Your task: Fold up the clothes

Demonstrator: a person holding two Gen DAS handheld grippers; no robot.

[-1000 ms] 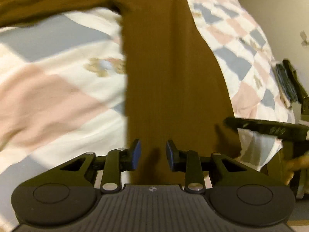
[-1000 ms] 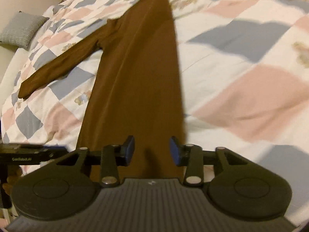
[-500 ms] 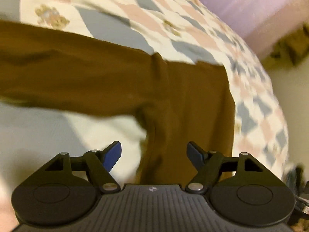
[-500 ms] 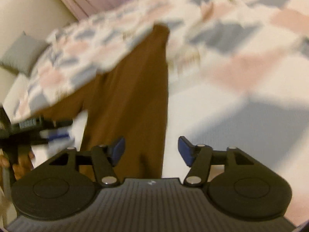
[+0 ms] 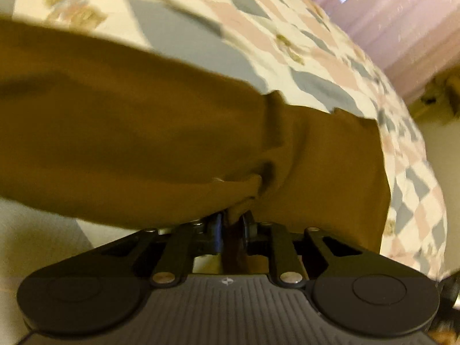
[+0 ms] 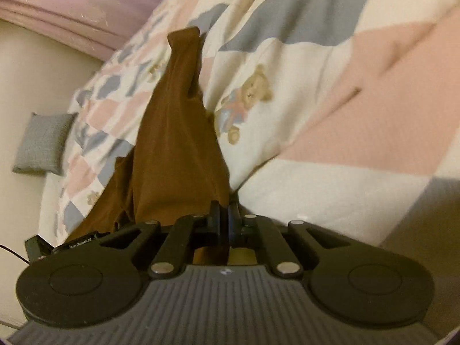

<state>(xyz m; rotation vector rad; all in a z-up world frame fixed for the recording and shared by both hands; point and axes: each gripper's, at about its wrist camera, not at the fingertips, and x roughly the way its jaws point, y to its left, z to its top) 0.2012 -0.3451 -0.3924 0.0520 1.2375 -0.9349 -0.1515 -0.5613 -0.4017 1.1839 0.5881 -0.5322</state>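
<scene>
Covered by a patchwork quilt [image 6: 330,92] of pink, grey and cream squares with teddy bears. Pale mauve curtains [image 5: 402,14] at the far side; grey cushion [image 6: 43,143] far left; warm, dim light.

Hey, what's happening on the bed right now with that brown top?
A person is folding a brown long-sleeved top laid out on a patchwork quilt, using a handheld gripper in each hand. Both sets of jaws have just been closing. The left gripper now pinches the fabric near where a sleeve joins the body, and the right gripper pinches another edge of the same top. The cloth bunches at both grips; no fold is laid yet.
</scene>
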